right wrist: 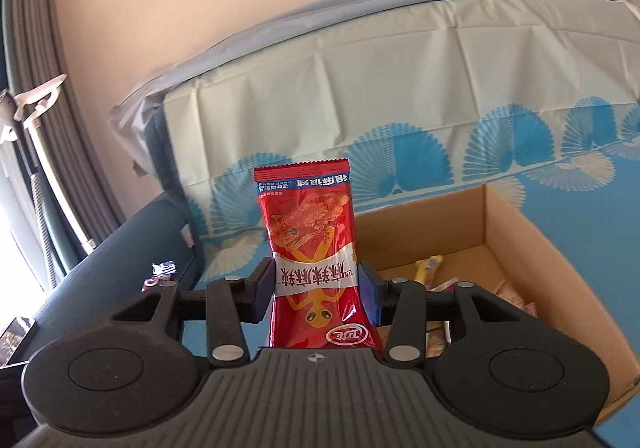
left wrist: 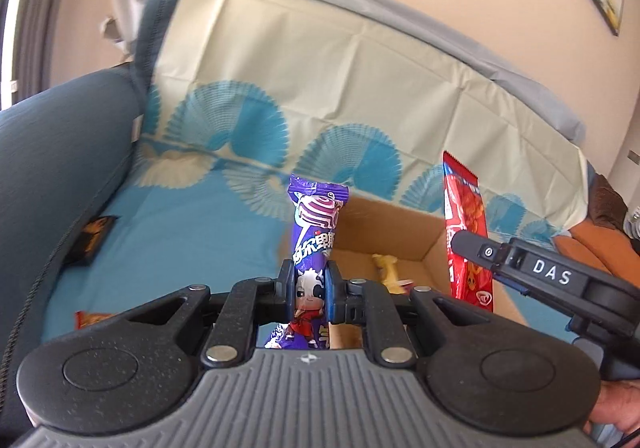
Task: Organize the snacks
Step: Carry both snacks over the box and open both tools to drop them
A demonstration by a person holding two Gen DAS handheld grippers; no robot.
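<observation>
Snacks sit in both of your tongs. Your left gripper (left wrist: 311, 294) is clamped on a purple candy packet (left wrist: 314, 244), which stands upright between the pads with its crimped top pointing up and a cartoon cow on its front. Your right gripper (right wrist: 318, 290) is clamped on a red snack packet (right wrist: 314, 248), also upright, printed side toward the camera.

In the left wrist view the red snack packet (left wrist: 466, 232) hangs just right of the purple one, with the right gripper's dark finger across its lower half.

Behind and below both packets is an open cardboard box (right wrist: 516, 232), resting on a blue patterned cloth (right wrist: 580, 207) that covers the sofa seat. Inside the box lie a yellow wrapper (right wrist: 428, 268) and several more packets near its right wall, too small to tell apart.

On the cloth to the left, near the dark sofa arm (left wrist: 60, 151), you have a dark packet (left wrist: 90, 240) and an orange one (left wrist: 94, 318) lying loose, well apart from the box.
</observation>
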